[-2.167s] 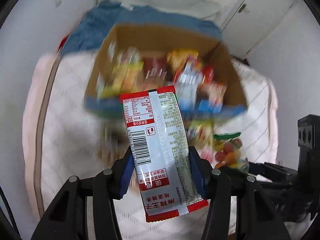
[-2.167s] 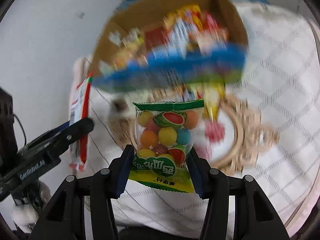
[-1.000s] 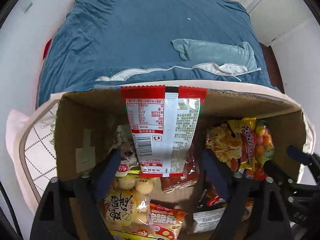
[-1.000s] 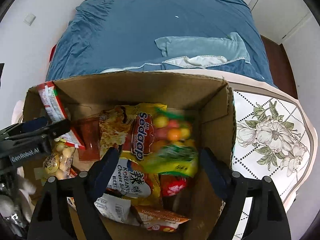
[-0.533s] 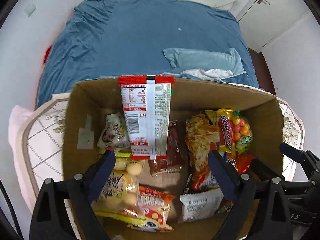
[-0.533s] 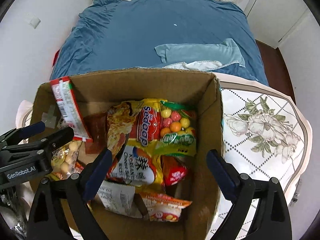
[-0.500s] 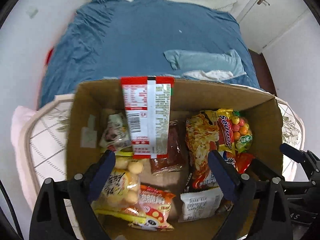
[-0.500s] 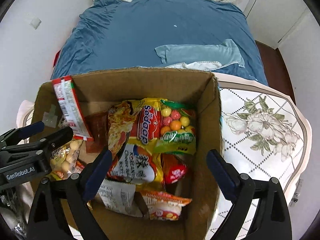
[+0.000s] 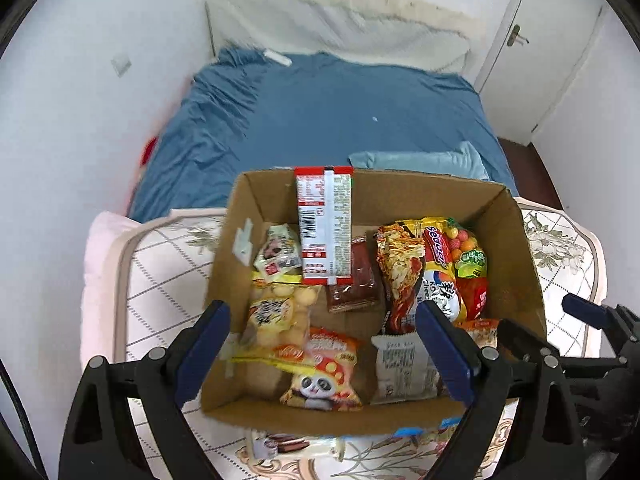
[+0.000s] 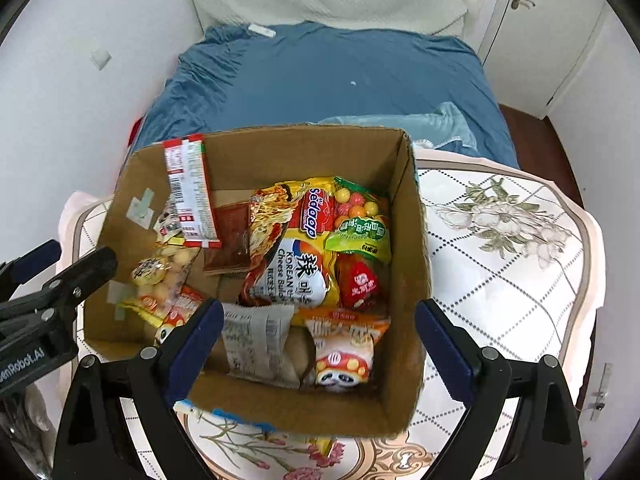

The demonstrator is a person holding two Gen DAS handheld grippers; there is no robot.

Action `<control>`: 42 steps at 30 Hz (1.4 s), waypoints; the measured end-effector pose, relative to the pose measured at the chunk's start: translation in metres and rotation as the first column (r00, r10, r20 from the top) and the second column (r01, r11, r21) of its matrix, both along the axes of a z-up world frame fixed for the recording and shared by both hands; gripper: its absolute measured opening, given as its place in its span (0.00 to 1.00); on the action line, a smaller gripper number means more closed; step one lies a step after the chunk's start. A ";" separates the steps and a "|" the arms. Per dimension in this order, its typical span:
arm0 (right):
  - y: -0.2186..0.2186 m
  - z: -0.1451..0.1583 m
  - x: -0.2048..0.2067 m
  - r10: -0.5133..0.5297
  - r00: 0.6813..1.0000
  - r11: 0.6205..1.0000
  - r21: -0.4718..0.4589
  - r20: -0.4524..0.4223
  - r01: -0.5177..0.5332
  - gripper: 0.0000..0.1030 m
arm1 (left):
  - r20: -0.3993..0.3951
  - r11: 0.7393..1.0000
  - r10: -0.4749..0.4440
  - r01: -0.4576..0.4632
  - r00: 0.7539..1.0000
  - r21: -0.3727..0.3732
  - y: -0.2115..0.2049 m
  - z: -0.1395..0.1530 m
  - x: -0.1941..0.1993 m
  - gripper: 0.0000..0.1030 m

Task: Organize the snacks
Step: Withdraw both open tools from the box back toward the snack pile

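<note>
An open cardboard box (image 9: 516, 248) (image 10: 412, 280) sits on a table and holds several snack packs. A red-and-white packet (image 9: 325, 224) (image 10: 191, 196) leans upright against the box's far wall. A green pack of coloured candy balls (image 9: 466, 248) (image 10: 358, 220) lies at the right side, next to a yellow Sedaap noodle pack (image 10: 300, 248). My left gripper (image 9: 322, 344) is open and empty above the box's near side. My right gripper (image 10: 320, 344) is open and empty above the box's near right part.
The table has a white floral cloth (image 10: 500, 240). A snack pack (image 9: 280, 446) lies on the table before the box. A blue bed (image 9: 328, 120) lies beyond the table, with a white door (image 9: 532, 48) at the back right.
Both grippers let go of their packs into the box and opened wide. Both have since pulled back and up, so the box looks smaller and farther.
</note>
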State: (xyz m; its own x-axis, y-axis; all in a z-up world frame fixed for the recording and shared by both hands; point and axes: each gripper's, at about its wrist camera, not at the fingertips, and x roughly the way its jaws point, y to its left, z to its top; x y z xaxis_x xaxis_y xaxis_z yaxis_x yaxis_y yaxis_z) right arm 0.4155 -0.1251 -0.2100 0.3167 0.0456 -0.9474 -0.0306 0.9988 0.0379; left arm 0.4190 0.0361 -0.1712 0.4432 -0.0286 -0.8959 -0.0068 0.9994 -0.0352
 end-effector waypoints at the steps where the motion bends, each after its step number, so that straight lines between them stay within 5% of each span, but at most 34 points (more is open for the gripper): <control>1: 0.000 0.005 -0.006 -0.004 1.000 1.000 0.002 0.015 0.004 0.95 | 0.018 1.000 0.000 0.000 1.000 0.014 -0.002 0.003 -0.008 0.92; 14: 0.005 0.060 -0.090 -0.010 0.986 0.999 0.037 0.164 0.004 0.95 | 0.159 1.000 0.004 -0.008 0.987 0.026 -0.001 0.045 -0.090 0.92; 25: 0.001 0.063 -0.143 -0.021 0.987 0.996 0.094 0.161 0.006 0.95 | 0.209 1.000 0.022 -0.025 0.978 0.015 -0.002 0.057 -0.137 0.92; 33: -0.018 0.014 -0.151 -0.086 0.996 0.985 0.150 0.033 0.080 0.95 | 0.108 0.997 0.079 -0.079 0.991 -0.003 0.013 0.014 -0.145 0.92; 42: -0.037 -0.100 -0.130 -0.201 0.960 0.949 0.204 -0.194 0.239 0.95 | -0.121 0.992 0.129 -0.128 0.984 0.015 0.034 -0.082 -0.127 0.92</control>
